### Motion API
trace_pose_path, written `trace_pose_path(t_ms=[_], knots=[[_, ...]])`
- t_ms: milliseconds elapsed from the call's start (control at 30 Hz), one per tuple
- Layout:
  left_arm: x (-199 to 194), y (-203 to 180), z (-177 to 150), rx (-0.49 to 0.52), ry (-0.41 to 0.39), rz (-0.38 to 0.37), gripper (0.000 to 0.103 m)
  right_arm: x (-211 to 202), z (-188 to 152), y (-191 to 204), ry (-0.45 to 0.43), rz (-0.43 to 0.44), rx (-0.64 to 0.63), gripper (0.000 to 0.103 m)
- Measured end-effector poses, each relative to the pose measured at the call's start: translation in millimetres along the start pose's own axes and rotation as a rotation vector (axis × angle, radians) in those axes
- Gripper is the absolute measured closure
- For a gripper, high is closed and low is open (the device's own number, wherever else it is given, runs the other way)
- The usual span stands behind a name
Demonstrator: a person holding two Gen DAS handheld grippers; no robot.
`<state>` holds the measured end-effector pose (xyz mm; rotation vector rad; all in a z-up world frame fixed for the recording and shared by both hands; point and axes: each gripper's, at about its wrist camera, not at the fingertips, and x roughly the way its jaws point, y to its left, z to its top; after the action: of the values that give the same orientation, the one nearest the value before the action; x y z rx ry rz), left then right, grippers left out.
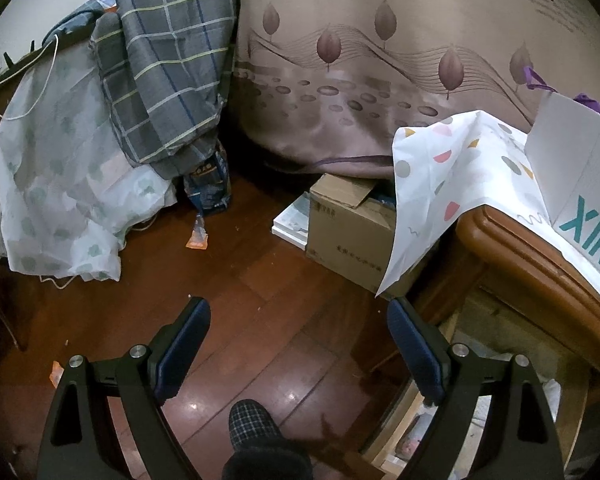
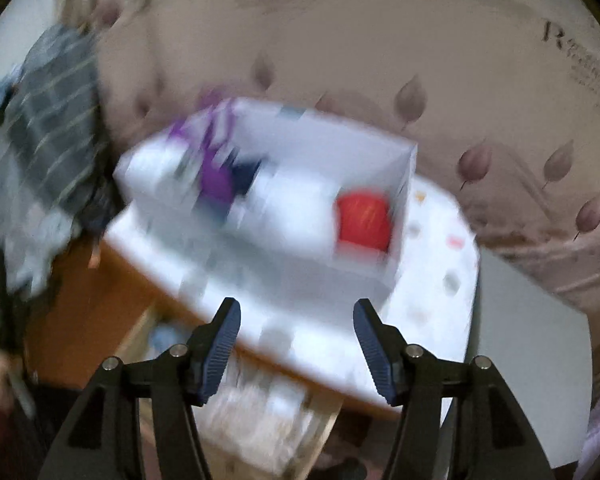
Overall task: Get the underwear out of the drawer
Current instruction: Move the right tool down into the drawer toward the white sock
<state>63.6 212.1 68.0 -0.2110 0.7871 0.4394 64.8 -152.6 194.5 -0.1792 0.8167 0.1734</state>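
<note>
In the left wrist view, a pale wooden drawer [image 1: 396, 436] stands pulled out of a brown wooden cabinet [image 1: 532, 264] at the lower right. Pale things lie inside it, too dim to name. My left gripper [image 1: 300, 312] is open and empty over the dark wood floor, its right finger near the drawer's corner. The right wrist view is blurred by motion. There my right gripper [image 2: 296, 312] is open with nothing between its fingers, above the drawer [image 2: 256, 428] and its blurred light contents. No underwear can be made out.
A white open box [image 2: 284, 204] with a red thing [image 2: 364, 220] and purple cloth [image 2: 216, 180] sits on the cabinet's dotted cover [image 1: 452, 168]. A cardboard box [image 1: 348, 228], a leaf-print curtain [image 1: 380, 60], draped checked fabric [image 1: 168, 60] and a slippered foot [image 1: 256, 428] are nearby.
</note>
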Motion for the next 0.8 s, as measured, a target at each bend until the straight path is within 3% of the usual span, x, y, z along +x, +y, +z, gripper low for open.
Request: trace_pose_path(t_ms=[167,333,667,800], knots=[[0,0,1,0.003,0.001,-0.005,0.015,44,-70,21,0.163,0.049,-0.002,0.043],[0,2,0,0.009,-0.001,0.000,0.015,109,-105,35,0.311,0.035,-0.022,0.043],[2,2,1,-0.008,0.014,-0.006,0.015,199,-128,47,0.464,-0.041,-0.184,0.043],[3,1,1,-0.001,0.014,-0.008,0.015,215,-135,61,0.404,-0.141,-0.344,0.045]])
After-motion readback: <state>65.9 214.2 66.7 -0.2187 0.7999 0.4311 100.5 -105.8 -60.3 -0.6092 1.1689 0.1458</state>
